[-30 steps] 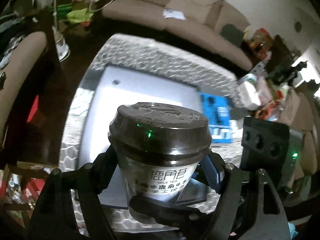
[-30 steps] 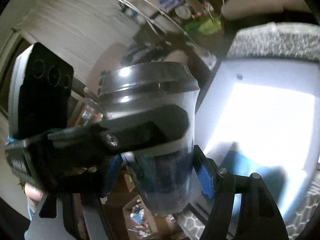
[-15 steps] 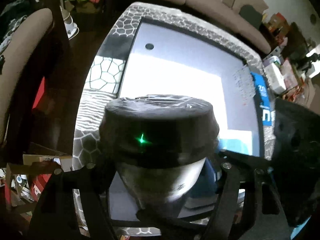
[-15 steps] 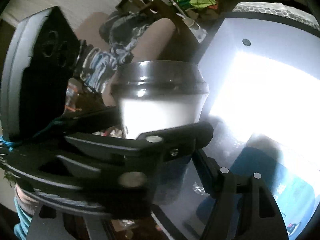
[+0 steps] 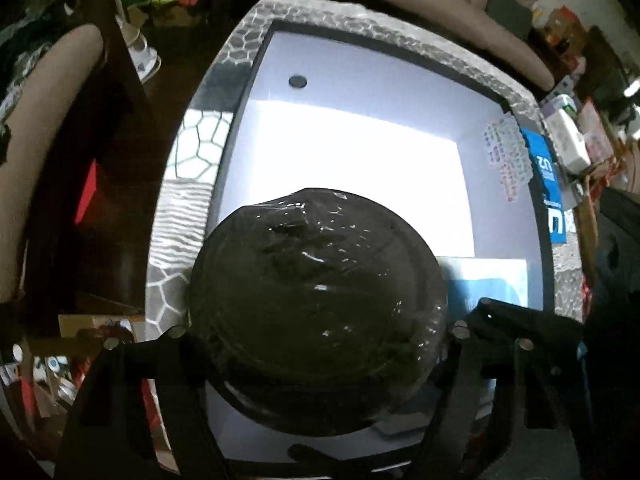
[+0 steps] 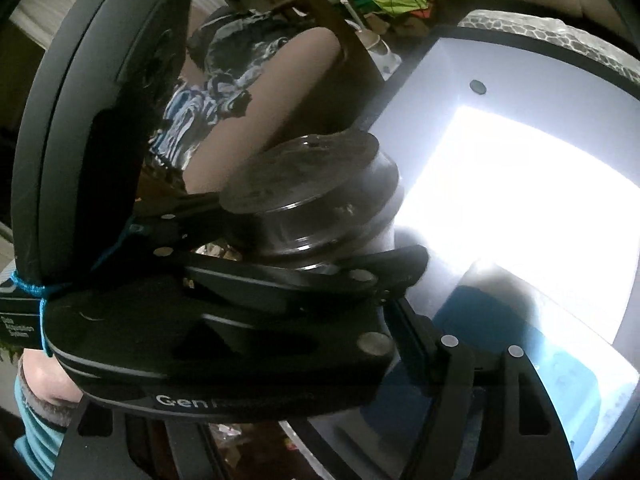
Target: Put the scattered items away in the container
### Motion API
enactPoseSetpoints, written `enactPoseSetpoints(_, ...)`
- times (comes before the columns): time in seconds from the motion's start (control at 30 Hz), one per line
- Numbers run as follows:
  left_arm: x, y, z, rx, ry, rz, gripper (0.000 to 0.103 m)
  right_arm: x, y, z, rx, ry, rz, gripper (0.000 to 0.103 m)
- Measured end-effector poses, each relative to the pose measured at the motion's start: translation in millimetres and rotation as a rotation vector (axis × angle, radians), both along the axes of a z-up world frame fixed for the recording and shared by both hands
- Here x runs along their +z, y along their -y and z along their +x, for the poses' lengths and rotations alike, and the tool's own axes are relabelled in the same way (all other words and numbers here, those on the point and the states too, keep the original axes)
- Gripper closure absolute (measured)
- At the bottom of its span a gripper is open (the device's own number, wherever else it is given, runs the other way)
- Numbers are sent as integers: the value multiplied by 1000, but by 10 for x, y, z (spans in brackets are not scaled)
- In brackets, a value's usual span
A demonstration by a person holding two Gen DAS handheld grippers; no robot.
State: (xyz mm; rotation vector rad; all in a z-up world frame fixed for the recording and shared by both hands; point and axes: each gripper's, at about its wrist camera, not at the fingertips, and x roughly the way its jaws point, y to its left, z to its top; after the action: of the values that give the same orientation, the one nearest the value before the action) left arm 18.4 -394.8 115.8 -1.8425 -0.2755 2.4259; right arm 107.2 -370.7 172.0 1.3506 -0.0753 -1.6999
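Observation:
My left gripper (image 5: 316,332) is shut on a milk tea cup (image 5: 316,312) with a dark plastic-wrapped lid, and holds it over the near left corner of the white-bottomed container (image 5: 360,160). I look almost straight down on the lid. In the right wrist view the cup (image 6: 316,196) stands tilted at the container's (image 6: 520,184) near left side with the left gripper clamped round it. My right gripper (image 6: 400,312) sits just behind the left one; its right finger (image 6: 492,380) stands apart from the cup and its left finger is hidden.
A blue packet (image 5: 480,284) lies in the container's near right part, also in the right wrist view (image 6: 500,344). A blue box (image 5: 548,184) and a printed sheet (image 5: 506,160) sit at the right wall. A honeycomb-patterned table (image 5: 188,216), sofa (image 5: 420,4) and clutter surround it.
The left gripper has tipped downward and lowered the cup over the container, so the lid now fills the view. The right gripper has dropped back behind the left one.

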Motion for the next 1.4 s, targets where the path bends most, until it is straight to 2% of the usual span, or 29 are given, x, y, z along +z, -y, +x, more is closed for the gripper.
enactPoseSetpoints(0.1, -119, -45, -61, 3, 27, -6, 24, 19, -56, 38, 21, -19, 28, 29)
enactPoseSetpoints(0.17, -113, -100, -83, -6, 13, -14, 17, 67, -95, 60, 50, -53, 55, 29)
enactPoseSetpoints(0.27, -124, -127, -117, -6, -1, -18, 15, 172, -202, 69, 78, -110, 96, 28)
enactPoseSetpoints(0.33, -117, -116, -132, -1, -9, -12, 15, 281, -358, 44, 86, -138, 82, 27)
enactPoseSetpoints(0.4, -104, -83, -127, 7, -19, 19, 15, 382, -537, -68, 61, -136, 35, 24)
enactPoseSetpoints(0.43, -98, -67, -125, 6, -25, 30, 14, 408, -602, -151, 46, -122, 16, 19)
enactPoseSetpoints(0.57, -36, 145, -113, 77, -43, 176, 14, 393, -628, -326, 32, -118, 41, 17)
enactPoseSetpoints(0.67, 11, 285, -65, 125, -62, 246, 17, 394, -555, -446, 44, -99, 33, 15)
enactPoseSetpoints(0.73, 60, 388, -23, 149, -92, 312, 16, 361, -482, -529, 37, -120, 60, 15)
enactPoseSetpoints(0.83, 238, 492, 57, 169, -163, 318, 16, 310, -439, -617, 32, -110, 51, 15)
enactPoseSetpoints(0.9, 359, 595, 169, 184, -220, 384, 12, 253, -406, -717, 9, -121, 82, 15)
enactPoseSetpoints(0.97, 424, 655, 266, 186, -251, 412, 1, 204, -325, -832, -6, -120, 99, 15)
enactPoseSetpoints(1.17, 279, 816, 537, 230, -256, 500, 1, 122, 10, -1201, -44, -115, 79, 16)
enactPoseSetpoints(1.33, 225, 850, 614, 245, -261, 545, 1, -87, 362, -1275, 13, -113, 166, 32)
enactPoseSetpoints(1.4, 239, 823, 616, 235, -264, 533, 1, -167, 447, -1230, 44, -133, 204, 35)
